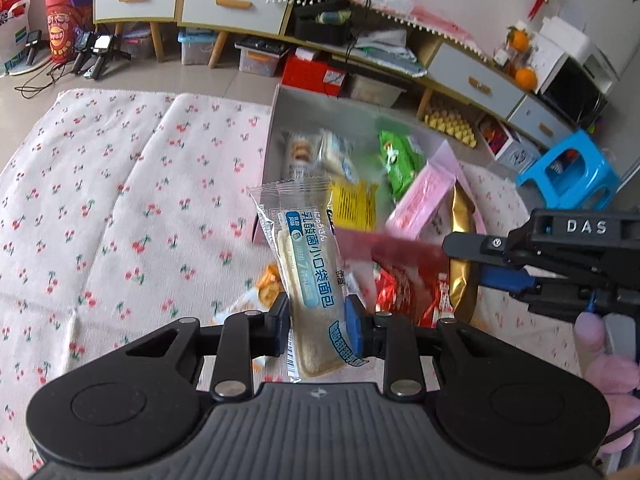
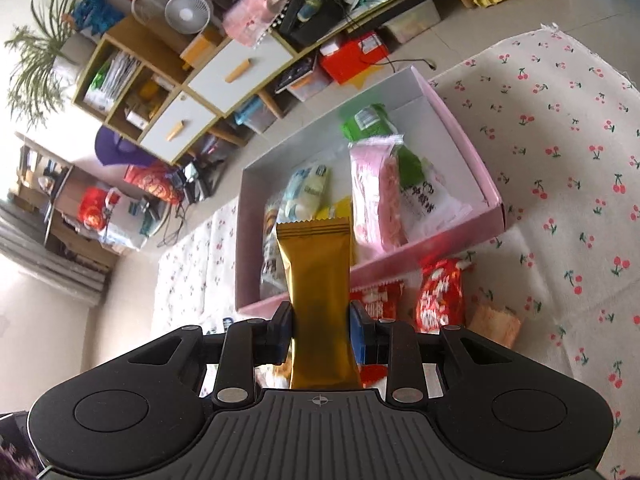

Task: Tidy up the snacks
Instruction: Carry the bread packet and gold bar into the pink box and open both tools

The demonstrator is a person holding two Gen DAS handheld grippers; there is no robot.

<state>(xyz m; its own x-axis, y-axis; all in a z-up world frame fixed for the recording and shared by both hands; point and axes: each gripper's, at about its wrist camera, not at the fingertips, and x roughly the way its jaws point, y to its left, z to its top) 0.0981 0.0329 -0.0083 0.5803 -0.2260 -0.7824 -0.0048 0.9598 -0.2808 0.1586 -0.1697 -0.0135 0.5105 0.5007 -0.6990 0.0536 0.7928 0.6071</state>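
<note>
My left gripper is shut on a clear bread packet with blue Chinese print, held upright above the cherry-print cloth. My right gripper is shut on a gold foil snack packet; it also shows in the left wrist view beside the right gripper's body. The pink box lies ahead with several snacks inside: a green packet, a pink packet, a pale blue-white packet. Red packets lie on the cloth by the box's near wall.
A cherry-print cloth covers the floor. An orange snack lies near the red packets. Cabinets with drawers, storage bins and a red box stand behind. A blue stool is at the right.
</note>
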